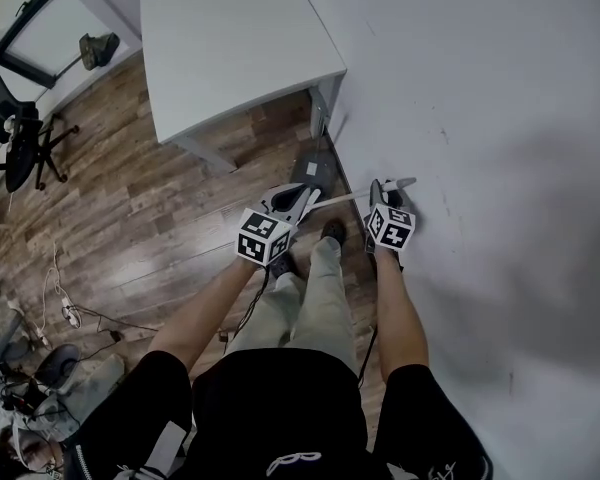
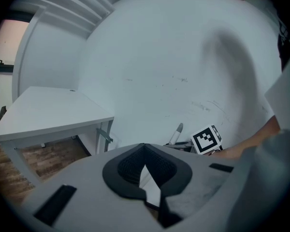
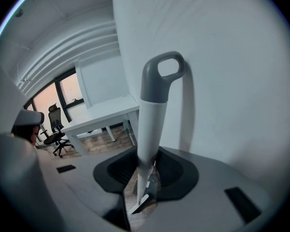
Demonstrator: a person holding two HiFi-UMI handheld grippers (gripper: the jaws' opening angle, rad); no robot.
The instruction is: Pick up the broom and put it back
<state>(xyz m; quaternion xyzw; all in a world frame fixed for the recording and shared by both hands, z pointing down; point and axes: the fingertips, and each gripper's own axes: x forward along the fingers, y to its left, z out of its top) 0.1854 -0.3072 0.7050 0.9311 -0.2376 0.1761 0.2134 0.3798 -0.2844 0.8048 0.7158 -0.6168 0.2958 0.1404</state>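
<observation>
White, probably light, stiff and slick, the broom (image 1: 345, 197) sits at twelve o'clock of our feet (image 1: 332, 232) by the wall (image 1: 480, 118), its shaft, the sensible hold, pinched in the fingers of our left gripper (image 1: 298, 200) and right gripper (image 1: 382, 193).

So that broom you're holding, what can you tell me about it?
The broom has a smooth white shaft, plastic by the look, ending in a grey grip with a hanging loop. It stands tilted, grip up, close beside the white wall. The right gripper clamps the shaft below the grip; the left gripper seems to hold it lower down. Its dark head is down at the floor.
</observation>
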